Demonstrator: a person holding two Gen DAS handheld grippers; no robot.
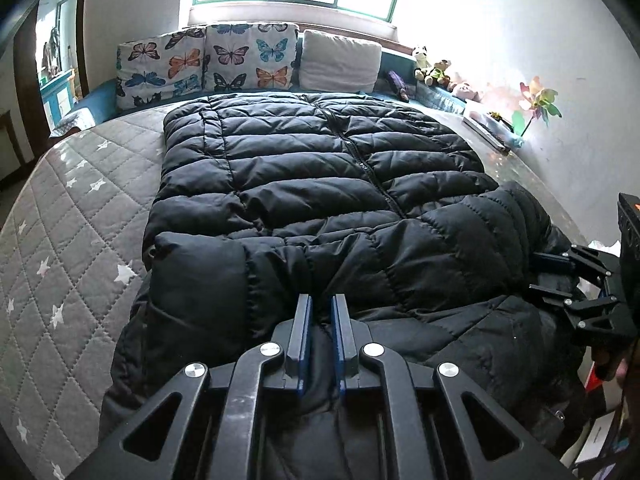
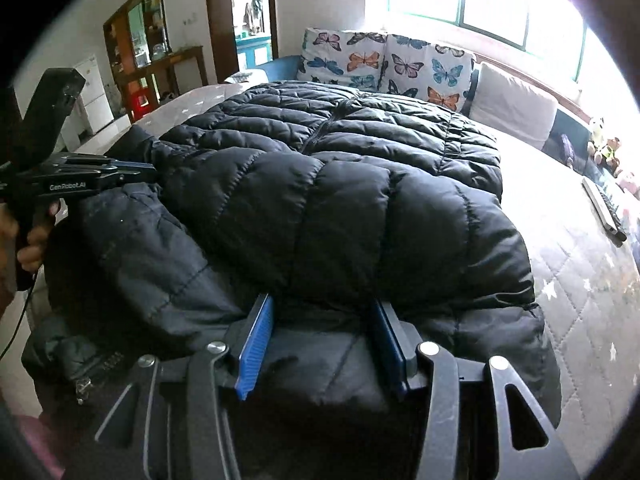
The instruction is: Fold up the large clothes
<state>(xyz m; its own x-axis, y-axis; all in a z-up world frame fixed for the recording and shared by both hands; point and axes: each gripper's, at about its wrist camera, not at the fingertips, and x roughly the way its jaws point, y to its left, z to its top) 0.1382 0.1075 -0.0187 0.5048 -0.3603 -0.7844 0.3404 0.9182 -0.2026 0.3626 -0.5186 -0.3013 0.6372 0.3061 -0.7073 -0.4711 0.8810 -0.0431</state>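
Left wrist view. Item: black puffer jacket (image 1: pixel 312 184), spread zip-up on the quilted bed (image 1: pixel 72 208); long axis ran straight ahead of the left gripper (image 1: pixel 321 312), toward the butterfly cushions (image 1: pixel 208 64). Its near end, with a sleeve laid across, lay directly under and between the jaws. Jaws nearly closed, pinching a fold of the near edge. Right gripper (image 1: pixel 550 276) visible at the far right, at the jacket's right corner.

Right wrist view. Right gripper (image 2: pixel 324 320): jaws half parted, puffy fabric bulging between the blue pads (image 2: pixel 258 344); whether they pressed on it could not be told. Jacket (image 2: pixel 360 184) extended ahead and slightly left. Left gripper (image 2: pixel 136 170) stood left, at the same near edge. Judgement: both claws equally near; the fold would run away along the long axis.
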